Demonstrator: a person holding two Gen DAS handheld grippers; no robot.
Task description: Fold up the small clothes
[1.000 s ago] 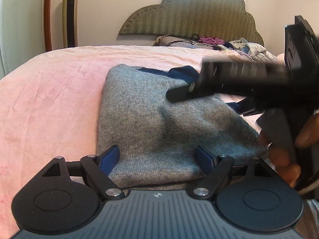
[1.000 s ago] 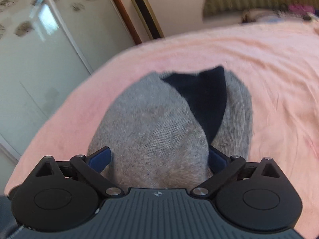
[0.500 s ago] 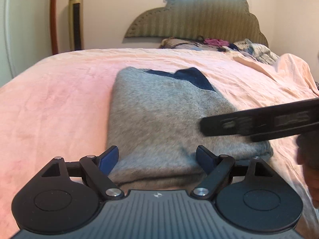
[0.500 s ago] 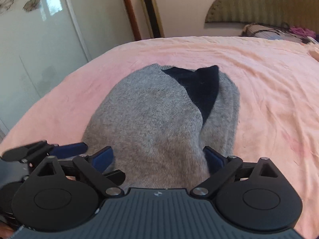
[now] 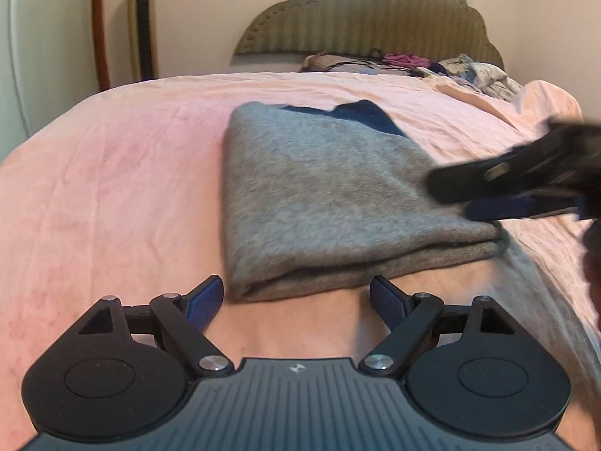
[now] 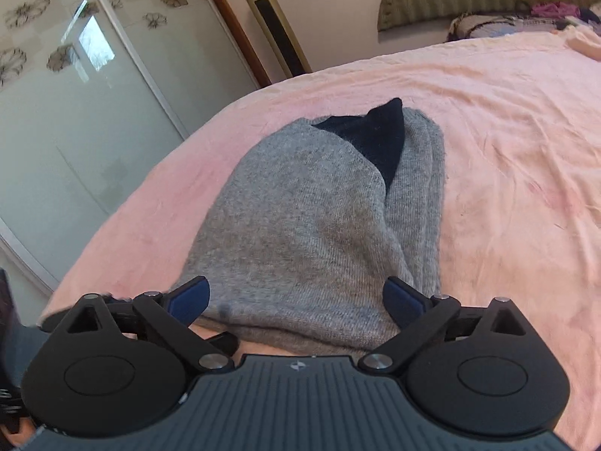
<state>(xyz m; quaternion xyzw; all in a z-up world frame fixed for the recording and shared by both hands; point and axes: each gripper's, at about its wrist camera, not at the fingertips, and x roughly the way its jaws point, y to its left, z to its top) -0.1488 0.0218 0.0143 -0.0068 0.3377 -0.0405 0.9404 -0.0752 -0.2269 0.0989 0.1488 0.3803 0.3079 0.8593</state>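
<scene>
- Grey sweater [image 5: 323, 195] lay on the pink bed [image 5: 112, 188], already folded into a compact stack of layers; dark navy part [image 6: 372, 135] peeked out at the far end.
- My left tongs [image 5: 296, 300] stood spread wide, nothing between the pads, just short of the sweater's near edge, not touching it.
- My right tongs [image 6: 296, 300] were also spread, near hem of the sweater lying between the pads; I saw no pinch on the cloth.
- From the left wrist view, the right tongs [image 5: 499, 188] hung blurred over the sweater's right near corner.
- My read: folds on this piece looked done, edges roughly even; only a tidy or set-aside left.
- A pile of other clothes [image 5: 413, 62] sat by the headboard [image 5: 368, 18]; possibly more to fold, couldn't tell.
</scene>
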